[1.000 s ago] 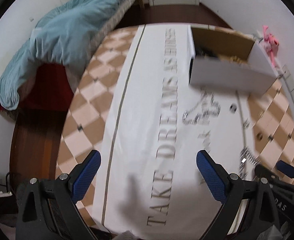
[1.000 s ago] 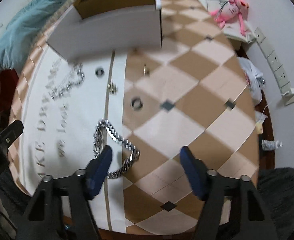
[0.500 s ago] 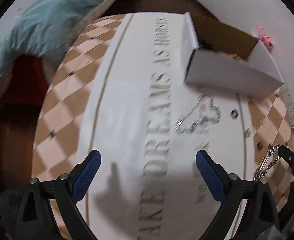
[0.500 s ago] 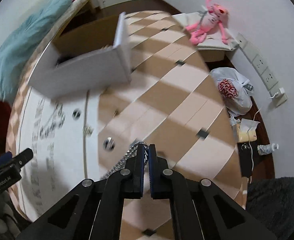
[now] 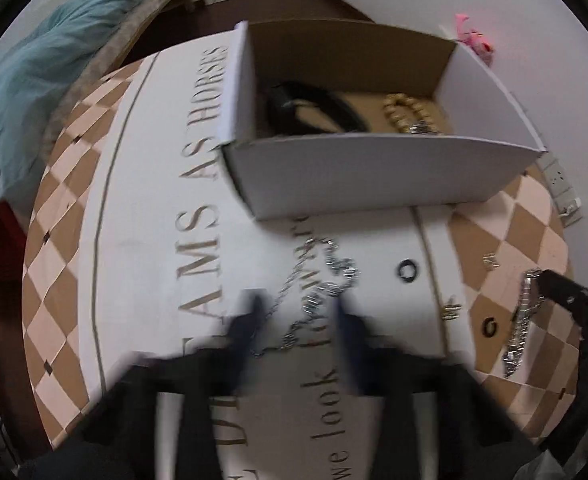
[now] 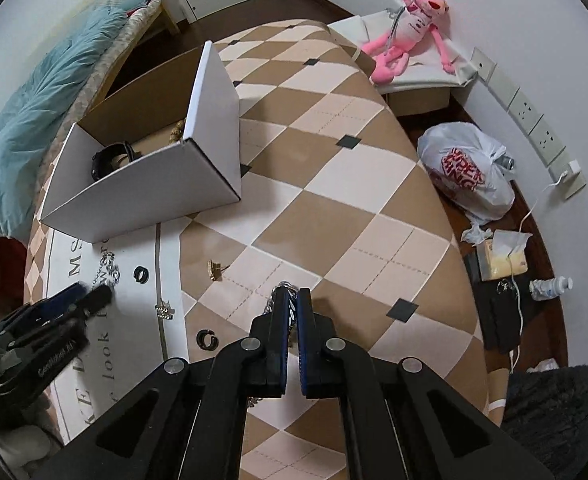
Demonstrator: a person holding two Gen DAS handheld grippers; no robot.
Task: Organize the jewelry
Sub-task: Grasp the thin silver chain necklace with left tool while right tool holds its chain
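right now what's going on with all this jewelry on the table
A person with a gripper in each hand is tidying jewelry off a checkered tablecloth into a white cardboard box. The right gripper is shut on a chunky silver chain, which hangs from it. The left gripper is closing over a thin silver chain lying on the cloth. Two black rings and small gold pieces lie loose. The box already holds a black band and gold beads.

Your right gripper (image 6: 293, 304) points steeply down, jaws clamped together; your left gripper (image 5: 300, 320) is blurred, jaws closing.
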